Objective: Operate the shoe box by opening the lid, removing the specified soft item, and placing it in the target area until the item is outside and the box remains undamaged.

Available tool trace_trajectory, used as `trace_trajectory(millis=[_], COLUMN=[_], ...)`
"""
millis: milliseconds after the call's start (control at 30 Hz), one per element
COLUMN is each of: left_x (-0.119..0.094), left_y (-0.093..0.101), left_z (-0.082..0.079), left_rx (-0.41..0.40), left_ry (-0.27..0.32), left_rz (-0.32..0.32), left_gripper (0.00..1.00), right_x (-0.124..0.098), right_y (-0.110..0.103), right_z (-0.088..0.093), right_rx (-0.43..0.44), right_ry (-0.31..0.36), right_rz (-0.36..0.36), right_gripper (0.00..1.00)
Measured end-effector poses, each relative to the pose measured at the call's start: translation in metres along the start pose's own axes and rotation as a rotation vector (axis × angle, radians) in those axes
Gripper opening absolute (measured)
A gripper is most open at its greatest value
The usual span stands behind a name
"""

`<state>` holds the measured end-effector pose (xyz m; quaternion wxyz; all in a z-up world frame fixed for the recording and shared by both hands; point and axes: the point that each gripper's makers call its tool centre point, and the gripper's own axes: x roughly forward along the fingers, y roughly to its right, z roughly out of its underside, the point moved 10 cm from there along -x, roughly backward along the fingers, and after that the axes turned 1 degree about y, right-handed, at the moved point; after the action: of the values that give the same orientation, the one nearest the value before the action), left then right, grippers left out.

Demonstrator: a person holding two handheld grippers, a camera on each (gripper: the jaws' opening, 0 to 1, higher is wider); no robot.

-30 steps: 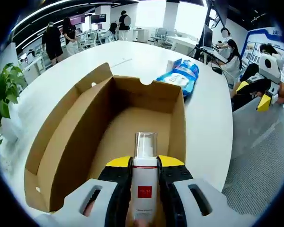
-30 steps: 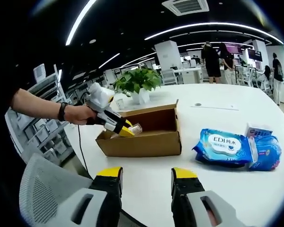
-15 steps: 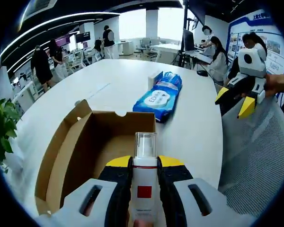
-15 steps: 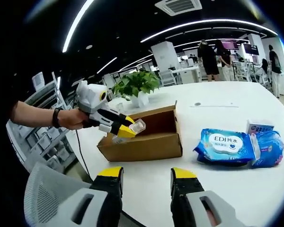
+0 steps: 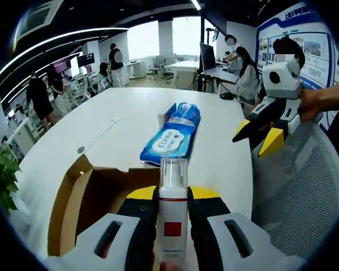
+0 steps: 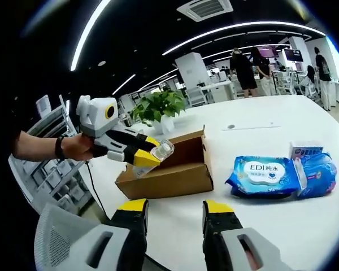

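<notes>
My left gripper (image 5: 173, 195) is clamped on a small white bottle (image 5: 173, 217) with a clear cap and red square label, bottle sticking out forward between the jaws. In the right gripper view that left gripper (image 6: 148, 153) holds the bottle (image 6: 154, 157) lifted above the near edge of the open cardboard shoe box (image 6: 168, 172). From my left gripper, the box (image 5: 87, 192) sits just below and left, flap up. Blue wipes pack (image 5: 172, 133) lies ahead on the white tabletop (image 5: 124, 113), beyond the box. My right gripper (image 6: 172, 209) has jaws parted, nothing between them, hovering over the tabletop (image 6: 260, 220); the wipes pack (image 6: 261, 176) lies ahead-right, a second blue pack (image 6: 316, 169) touching it. Potted plant (image 6: 158, 105) behind the box.
</notes>
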<state>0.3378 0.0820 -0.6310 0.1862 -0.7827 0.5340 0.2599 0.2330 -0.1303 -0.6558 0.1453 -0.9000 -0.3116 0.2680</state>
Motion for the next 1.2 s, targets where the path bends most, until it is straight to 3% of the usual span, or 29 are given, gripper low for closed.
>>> trace_trajectory(millis=[200,533,867,1200], left_x=[0.004,0.006,0.011,0.016], left_y=[0.017,0.046,0.062,0.072], left_z=[-0.008,-0.021,-0.025,-0.025], left_rx=[0.057,0.269,0.447,0.568], left_ry=[0.01,0.004,-0.008,-0.032], left_rz=[0.035,0.081,0.122,0.151], left_gripper=[0.2,0.2,0.2,0.2], right_x=[0.004,0.017,0.019,0.022], right_y=[0.002,-0.001,-0.008,-0.007], right_z=[-0.009,-0.022,-0.014,-0.002], right_rx=[0.098,0.178,0.297,0.33], right_ry=[0.043,0.026,0.02,-0.018], right_rz=[-0.057,-0.155,-0.276,-0.282], right_gripper=[0.34,0.35,0.33,0.19])
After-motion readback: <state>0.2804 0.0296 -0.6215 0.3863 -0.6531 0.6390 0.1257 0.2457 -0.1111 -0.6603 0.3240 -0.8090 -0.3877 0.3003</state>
